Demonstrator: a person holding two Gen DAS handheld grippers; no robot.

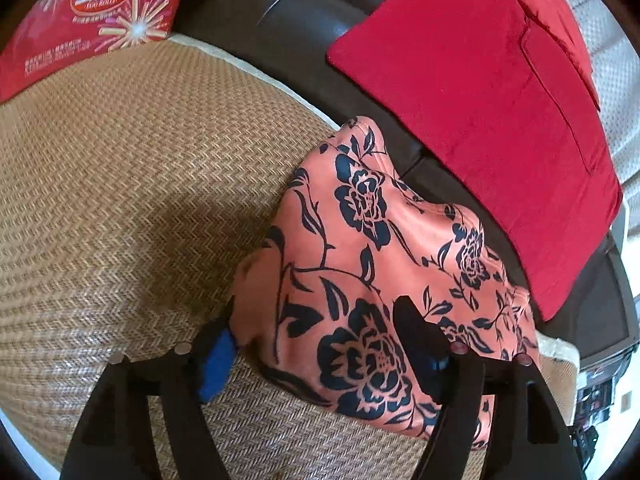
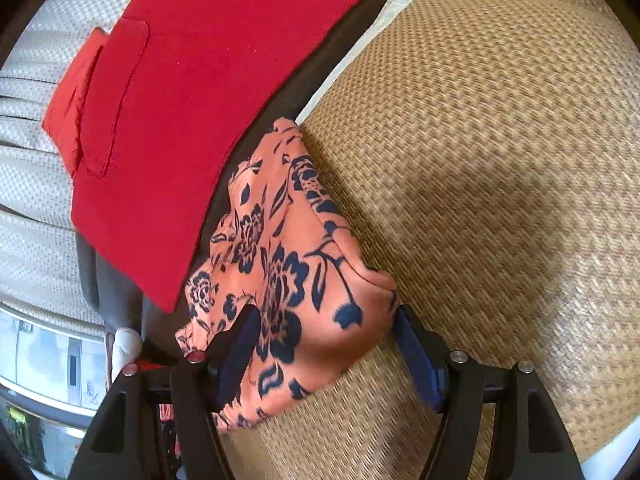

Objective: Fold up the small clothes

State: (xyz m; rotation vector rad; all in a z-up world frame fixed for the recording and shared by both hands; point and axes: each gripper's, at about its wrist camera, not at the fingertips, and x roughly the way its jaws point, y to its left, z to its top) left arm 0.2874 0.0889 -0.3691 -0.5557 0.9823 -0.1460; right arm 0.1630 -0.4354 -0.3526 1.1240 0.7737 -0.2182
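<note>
Both the left gripper and right gripper stand spread astride the floral garment; far-left red box reads "EGG ROLLS"

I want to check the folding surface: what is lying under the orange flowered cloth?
The orange flowered cloth rests mostly on the woven mat; its far edge hangs over the dark cushion. Whatever is inside its folds is covered.

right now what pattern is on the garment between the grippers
The garment is salmon-orange with dark navy flowers and leaves, clearest in the left wrist view.
</note>
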